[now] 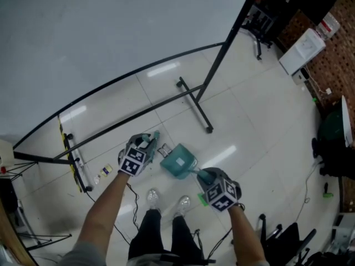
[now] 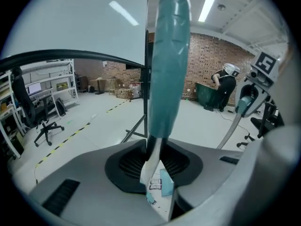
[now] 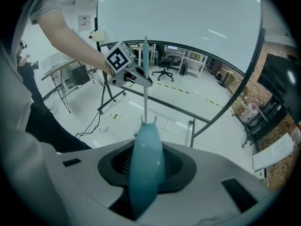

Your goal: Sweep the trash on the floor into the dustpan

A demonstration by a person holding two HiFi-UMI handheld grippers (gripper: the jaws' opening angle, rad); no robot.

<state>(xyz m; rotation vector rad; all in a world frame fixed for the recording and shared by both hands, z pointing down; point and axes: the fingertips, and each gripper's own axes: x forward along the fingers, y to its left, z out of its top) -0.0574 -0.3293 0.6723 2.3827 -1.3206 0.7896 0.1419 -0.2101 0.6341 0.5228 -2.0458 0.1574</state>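
Note:
In the head view my left gripper (image 1: 145,144) is shut on the thick teal handle of a broom (image 1: 152,138). In the left gripper view this broom handle (image 2: 170,55) fills the middle, and its pale shaft drops between the jaws. My right gripper (image 1: 206,177) is shut on the teal dustpan handle (image 3: 146,168), from which a thin metal shaft runs on. The teal dustpan (image 1: 178,160) rests on the floor between both grippers. Small trash (image 1: 105,170) lies left of it, and small scraps (image 2: 162,182) show under the left jaws.
A black metal frame (image 1: 194,101) carrying a large white screen stands ahead, its foot close to the dustpan. The person's shoes (image 1: 152,195) and black cables are just behind. A white box (image 1: 302,49) and dark chairs stand at the right. Another person (image 2: 225,86) bends over a green bin.

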